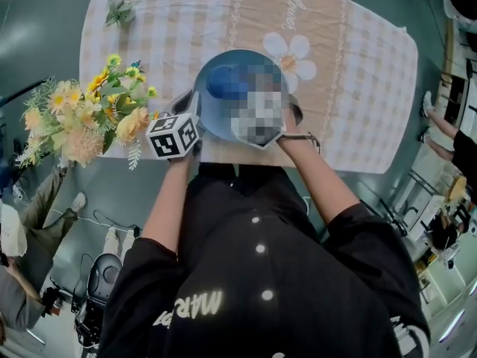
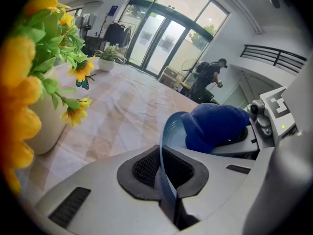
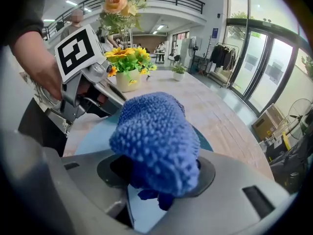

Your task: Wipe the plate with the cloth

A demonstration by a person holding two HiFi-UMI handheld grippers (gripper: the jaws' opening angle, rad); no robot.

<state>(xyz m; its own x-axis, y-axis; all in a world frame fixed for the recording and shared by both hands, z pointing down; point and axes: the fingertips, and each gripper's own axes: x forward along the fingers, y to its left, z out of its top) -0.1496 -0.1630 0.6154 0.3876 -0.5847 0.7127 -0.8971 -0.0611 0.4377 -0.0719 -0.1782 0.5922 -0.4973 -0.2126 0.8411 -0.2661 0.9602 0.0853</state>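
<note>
Left gripper (image 2: 164, 177): closed on the rim of the plate (image 2: 167, 131) – its dark pads pinch the thin blue edge, which rises from between them.
Right gripper (image 3: 156, 176): clamped on the cloth (image 3: 156, 141); the bunched blue fabric bulges up over both jaws, so we see little of the pads themselves.
Plate: a blue-grey disc at the middle of the head view, above the near edge of the table (image 1: 373, 88). Its left rim is in the left gripper. Its right half cannot be made out in that view.
Cloth: it sits against the plate's face, upper left of the disc in the head view. How much of it presses on the surface we cannot tell, as its underside is hidden.
Plate and table: we cannot tell whether the plate's far edge touches the checked tablecloth (image 2: 127, 106).
Marker cube (image 1: 173, 135): it sits just left of the plate and hides the left hand behind it.
Right hand (image 1: 294, 139): only its wrist and back show at the plate's lower right – the gripper it holds is not visible in the head view.
Bouquet (image 1: 82, 118): yellow and peach flowers at the left edge of the table. In the left gripper view its vase (image 2: 44, 126) is cut off by the frame's left side.
Person: a black top (image 1: 253, 274) fills the lower half of the head view and hides the table's near side.
</note>
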